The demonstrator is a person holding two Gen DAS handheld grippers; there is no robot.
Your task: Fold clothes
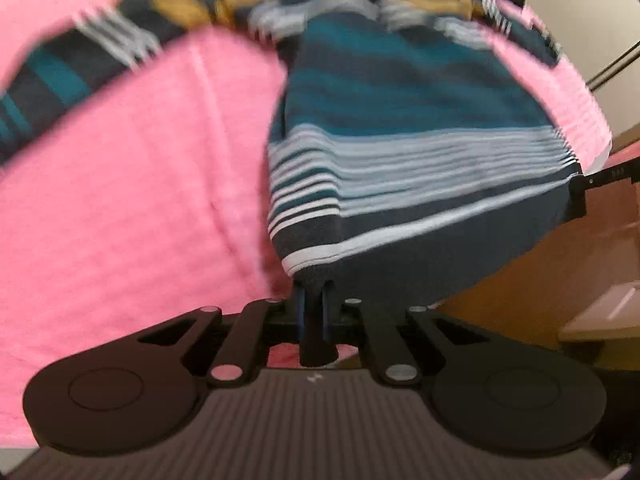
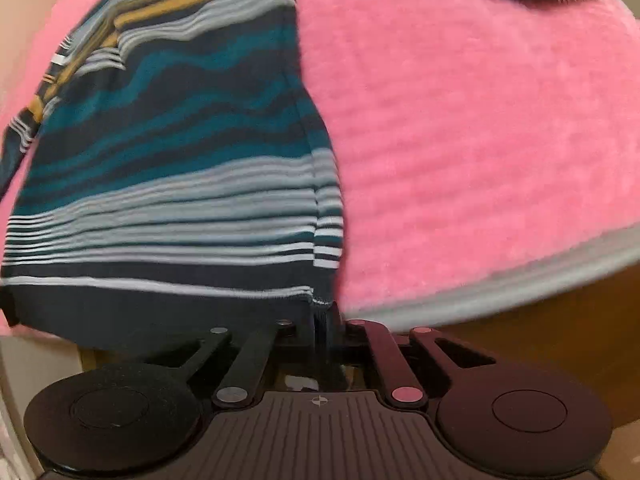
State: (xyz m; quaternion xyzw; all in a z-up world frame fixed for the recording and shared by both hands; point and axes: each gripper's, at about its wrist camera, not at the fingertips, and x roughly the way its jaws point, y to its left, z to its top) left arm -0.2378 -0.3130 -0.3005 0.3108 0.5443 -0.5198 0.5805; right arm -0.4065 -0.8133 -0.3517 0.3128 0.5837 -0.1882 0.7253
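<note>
Both grippers, left gripper [image 1: 316,292] and right gripper [image 2: 322,312], clamp striped sweater [image 1: 400,128] hem over pink blanket [image 1: 140,180].

striped knit sweater [image 2: 168,168]; fuzzy pink blanket [image 2: 460,140]; matt black plastic.

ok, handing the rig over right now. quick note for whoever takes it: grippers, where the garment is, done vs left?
Left gripper: shut on the dark hem of the striped shirt, at its left bottom corner.
Right gripper: shut on the same hem, at the right bottom corner.
The shirt lies lengthwise on the pink blanket, its hem end pulled up off the near edge between the two grippers; the mustard-striped top end and a sleeve lie at the far side.
Done: both hem corners gripped. The body looks narrow, so the sides may already be folded in; frames are too blurred to be sure.
Left: probably carry the hem toward the far end to fold it over, then release.
</note>
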